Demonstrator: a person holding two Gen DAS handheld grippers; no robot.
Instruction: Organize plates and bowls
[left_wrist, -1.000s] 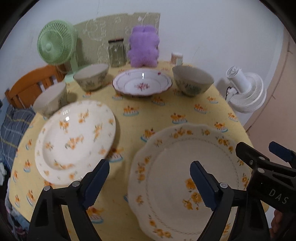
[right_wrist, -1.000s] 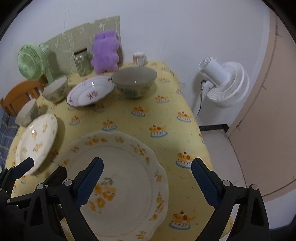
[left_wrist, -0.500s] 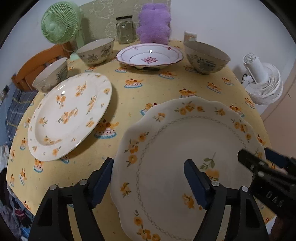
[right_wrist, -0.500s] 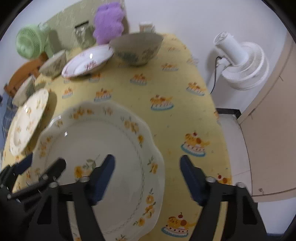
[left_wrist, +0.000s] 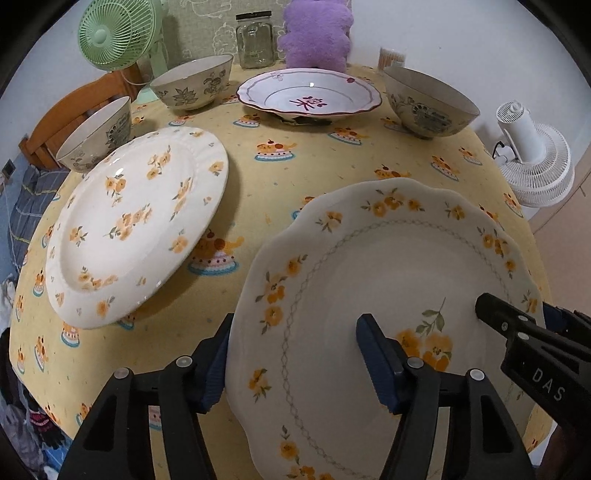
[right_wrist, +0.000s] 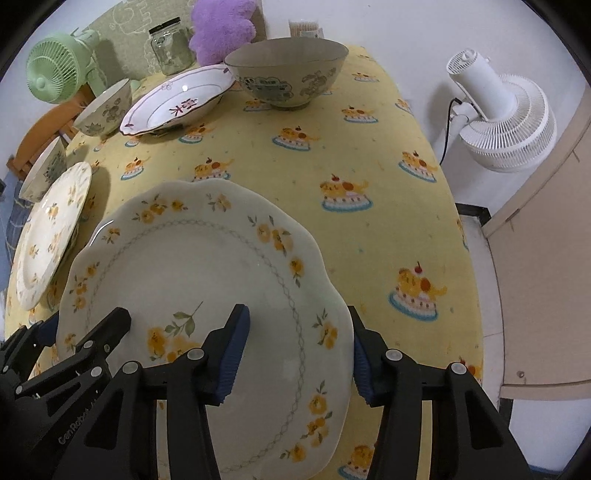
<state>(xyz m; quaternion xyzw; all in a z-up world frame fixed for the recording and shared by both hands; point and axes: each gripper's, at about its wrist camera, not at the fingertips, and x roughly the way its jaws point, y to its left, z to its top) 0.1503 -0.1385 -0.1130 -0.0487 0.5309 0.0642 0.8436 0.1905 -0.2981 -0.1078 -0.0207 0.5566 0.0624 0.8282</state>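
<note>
– What stands around the surface (right_wrist: 369, 155)?
– White wall (right_wrist: 388, 33) at twelve o'clock, white fan (right_wrist: 506, 122) on the floor at two, wooden chair (left_wrist: 70, 118) at ten.

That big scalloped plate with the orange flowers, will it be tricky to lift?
Probably. The scalloped plate looks like glazed ceramic: stiff, likely slippery and breakable. The left gripper and right gripper, jaws just closing, straddle opposite rims, so uneven lifting might tilt it.

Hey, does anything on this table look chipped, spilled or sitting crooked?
Nothing stands out. The scalloped plate, the round floral plate, the red-trimmed dish and three bowls look whole, with no spill on the yellow tablecloth.
</note>
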